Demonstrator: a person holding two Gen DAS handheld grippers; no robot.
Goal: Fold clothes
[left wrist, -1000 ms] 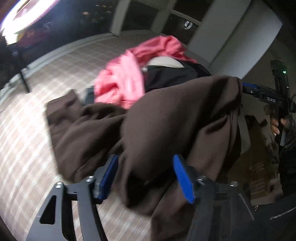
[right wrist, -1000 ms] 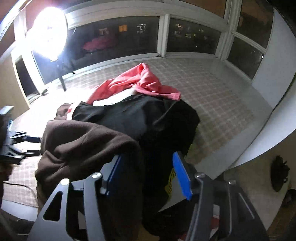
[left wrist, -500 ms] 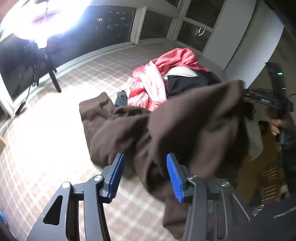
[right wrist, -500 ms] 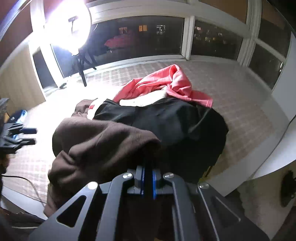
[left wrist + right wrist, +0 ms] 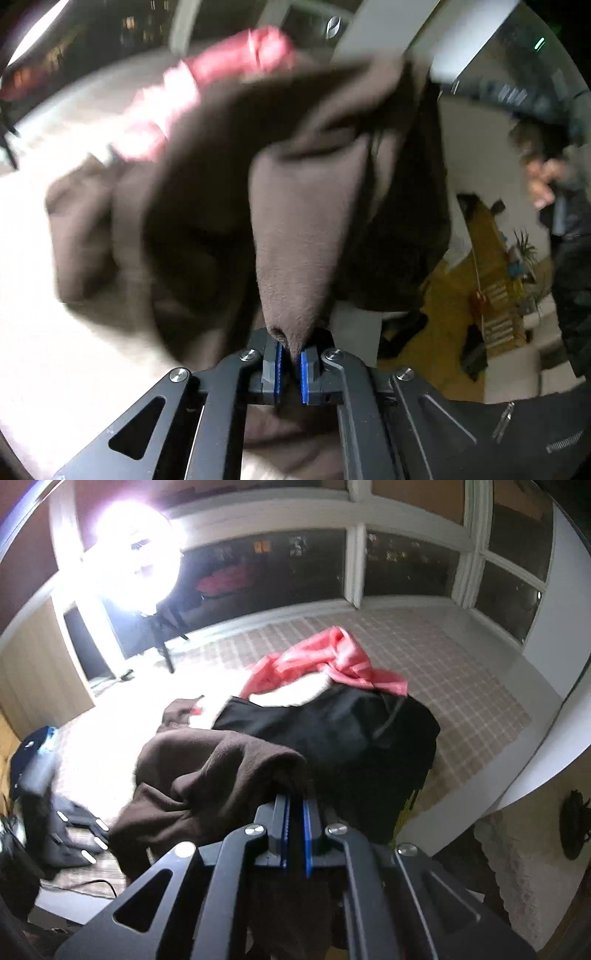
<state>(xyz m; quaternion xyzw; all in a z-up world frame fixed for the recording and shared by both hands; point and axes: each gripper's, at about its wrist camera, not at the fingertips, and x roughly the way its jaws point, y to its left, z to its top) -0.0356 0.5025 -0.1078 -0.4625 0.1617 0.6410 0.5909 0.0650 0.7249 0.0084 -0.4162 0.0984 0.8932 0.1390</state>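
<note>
Left wrist view: the left gripper (image 5: pixel 290 360) has just been closing and now pinches a fold of the brown garment (image 5: pixel 295 236) at lower centre. The right gripper (image 5: pixel 294 827) is clamped on the same garment (image 5: pixel 207 775), which drapes centre frame. Lift both corners evenly, keeping the fabric taut, clear of the pink garment (image 5: pixel 332 661) and black garment (image 5: pixel 332 731). No containers visible.

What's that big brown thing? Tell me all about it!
The brown garment is a soft, fleecy piece of clothing, dark brown and rumpled. The left gripper pinches a bunched fold of it, its jaws having just closed, and the right gripper is shut on another edge. It is partly raised, its far end trailing on the checked cloth beside a black garment.
</note>
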